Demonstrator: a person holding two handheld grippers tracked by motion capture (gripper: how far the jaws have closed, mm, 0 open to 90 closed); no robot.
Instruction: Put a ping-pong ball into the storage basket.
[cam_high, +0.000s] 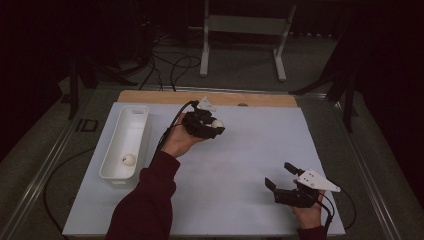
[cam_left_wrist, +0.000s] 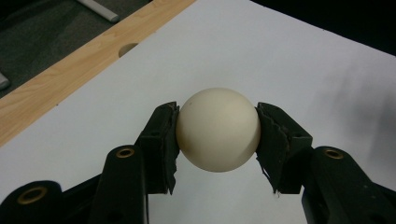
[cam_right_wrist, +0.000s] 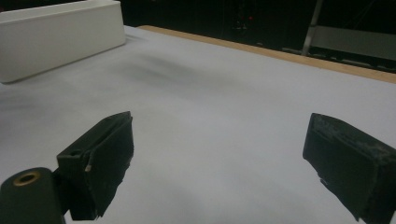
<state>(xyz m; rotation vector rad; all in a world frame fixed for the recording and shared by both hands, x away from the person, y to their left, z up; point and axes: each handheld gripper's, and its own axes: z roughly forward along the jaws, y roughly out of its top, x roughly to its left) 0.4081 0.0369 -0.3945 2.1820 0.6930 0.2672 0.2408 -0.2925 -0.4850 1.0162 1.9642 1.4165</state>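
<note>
Two cream-white balls show on a pale grey sheet (cam_high: 240, 165) laid over a wooden table (cam_high: 150, 96). At its left sits a long white plastic tray (cam_high: 135, 117), holding one small ball (cam_high: 129, 159). Near the sheet's far middle, the left gripper (cam_high: 215, 127) clamps the other smooth round ball (cam_left_wrist: 218, 129) between both pads. Toward the near right corner, the right gripper (cam_high: 280, 176) stands wide apart, holding nothing.
</note>
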